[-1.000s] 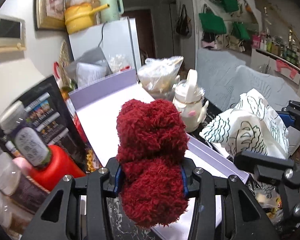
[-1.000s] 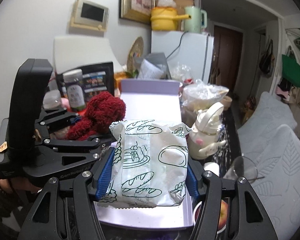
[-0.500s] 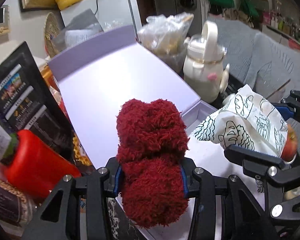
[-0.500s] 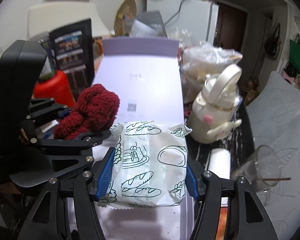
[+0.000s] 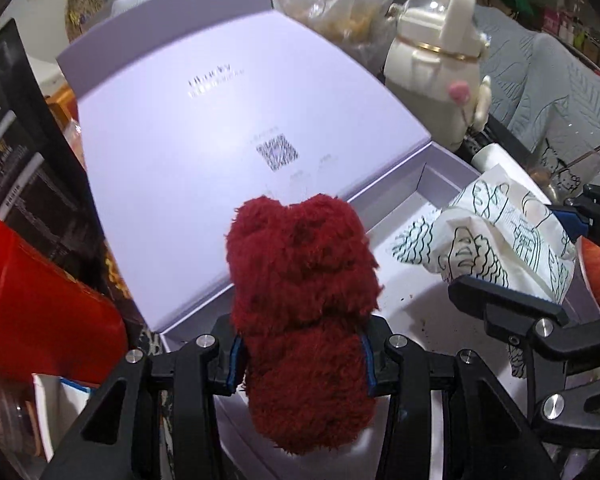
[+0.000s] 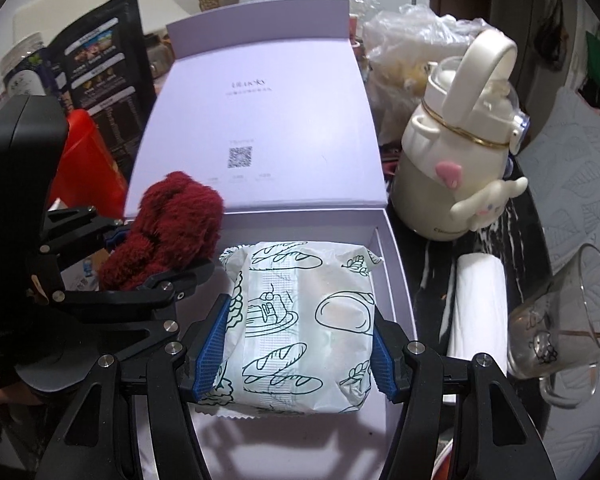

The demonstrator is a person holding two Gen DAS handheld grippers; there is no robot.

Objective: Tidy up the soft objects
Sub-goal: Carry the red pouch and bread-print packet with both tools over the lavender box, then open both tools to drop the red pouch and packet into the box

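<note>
Between the left gripper's (image 5: 300, 354) blue-padded jaws, a shaggy dark-red plush toy (image 5: 302, 300), pinched at its lower body with the head rising forward of the fingertips. Between the right gripper's (image 6: 296, 346) blue-padded jaws, a soft white packet printed with green bread drawings (image 6: 300, 320), squeezed from both sides. Beneath and ahead of both pairs of jaws, an open pale-lilac cardboard box (image 6: 394, 276), its hinged lid tilted back beyond the fingertips.

Judged step: lowering both soft items into the box tray. To do it well: bring each load down until it bears on the tray floor before spreading the jaws; keep the packet toward the right wall and the plush toward the left, so neither lands on the other; ease off slowly, since plush springs back and may roll, and the packet's crimped end can catch a pad; withdraw straight back, clear of the lid edge and of the neighbouring gripper, which sits just beside.

Writing: a QR code (image 6: 240, 157) on the lid's inner face, with a faint line of lettering above it, too blurred to read. To the left, a black printed pouch (image 6: 100, 68) with small illegible text.
</note>
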